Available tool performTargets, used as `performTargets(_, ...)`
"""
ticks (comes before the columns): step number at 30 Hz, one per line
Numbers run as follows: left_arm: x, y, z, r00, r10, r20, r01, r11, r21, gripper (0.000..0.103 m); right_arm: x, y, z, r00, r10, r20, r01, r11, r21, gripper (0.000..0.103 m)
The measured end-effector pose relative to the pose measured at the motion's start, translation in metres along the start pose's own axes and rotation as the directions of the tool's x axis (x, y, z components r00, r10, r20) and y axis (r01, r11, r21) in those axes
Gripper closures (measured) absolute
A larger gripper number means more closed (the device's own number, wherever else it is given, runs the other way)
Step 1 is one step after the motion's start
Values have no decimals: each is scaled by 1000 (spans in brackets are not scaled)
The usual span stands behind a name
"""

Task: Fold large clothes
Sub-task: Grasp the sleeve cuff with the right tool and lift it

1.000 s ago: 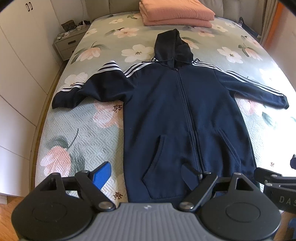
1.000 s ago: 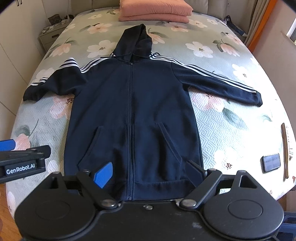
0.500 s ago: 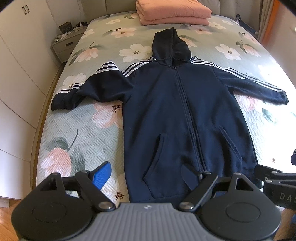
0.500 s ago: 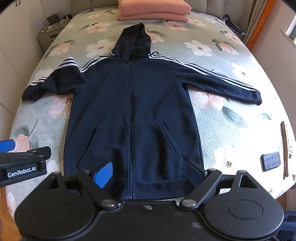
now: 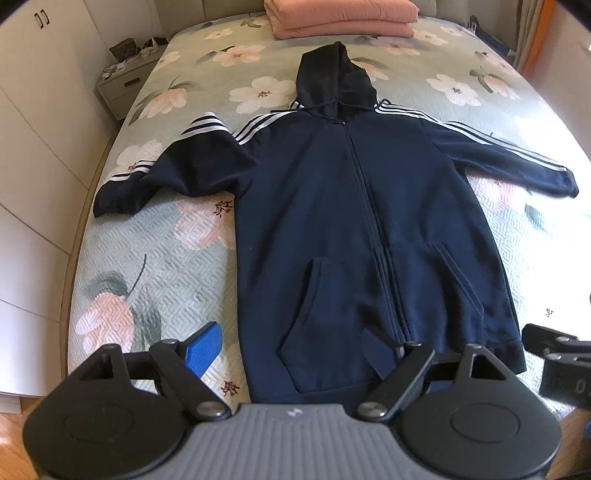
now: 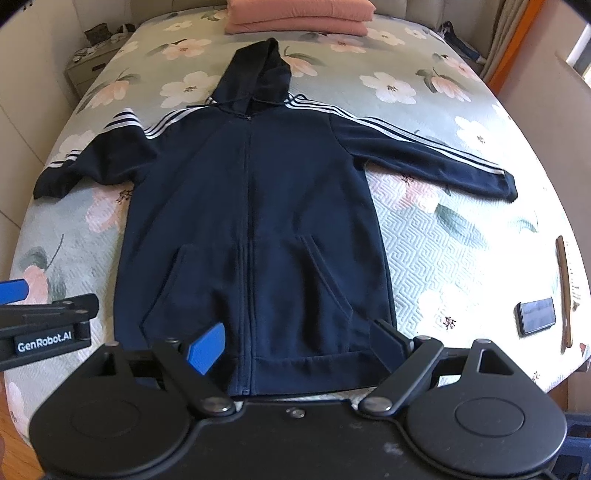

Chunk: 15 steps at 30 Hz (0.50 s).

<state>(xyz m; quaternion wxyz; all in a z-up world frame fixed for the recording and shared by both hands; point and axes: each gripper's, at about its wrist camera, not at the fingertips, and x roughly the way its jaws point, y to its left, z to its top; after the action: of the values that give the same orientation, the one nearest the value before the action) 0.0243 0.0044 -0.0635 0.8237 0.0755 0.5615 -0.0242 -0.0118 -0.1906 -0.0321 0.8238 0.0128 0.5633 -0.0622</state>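
A navy zip hoodie (image 5: 354, 221) with white sleeve stripes lies flat, front up, on the floral bed (image 5: 155, 266), sleeves spread, hood toward the headboard. It also shows in the right wrist view (image 6: 255, 221). My left gripper (image 5: 291, 350) is open and empty, hovering above the hem's left part. My right gripper (image 6: 299, 343) is open and empty, above the hem's middle. Each gripper's body shows at the edge of the other view.
Folded pink bedding (image 5: 343, 16) lies at the bed's head. A nightstand (image 5: 125, 79) and white wardrobes (image 5: 33, 122) stand to the left. A phone (image 6: 537, 315) and a wooden stick (image 6: 563, 291) lie near the bed's right edge.
Both grippers have drifted slightly forward over the hem; the hoodie has not moved and both stay open.
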Motion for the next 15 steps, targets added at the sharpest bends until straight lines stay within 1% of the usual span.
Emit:
performTargets(3,5,-15,6,1000,8,-2,-8,1000,9,18,10,-25,8,1000,2,4,-2,999,34,1)
performTargets(6,9,-31,15,1000,20,-1,-20,1000,5,18,27,-62,24,1000,8,8,-8,997,83,1)
performTargets(10,17,-59,36,999,32,42,-31,999,-15,19,54,-112,47,999,-12,37,9,996,90,1)
performTargets(11,20,-66,41,998,22,61,-20,1000,-22,20,62,-124,54,998,-19,52,15,997,76,1)
performTargets(13,29,-79,56,994,-29,105,33,998,-46,22,81,-148,68,996,-42,80,38,998,50,1)
performTargets(15,43,-91,70,991,-63,119,73,994,-80,22,104,-176,82,993,-43,109,38,998,48,1)
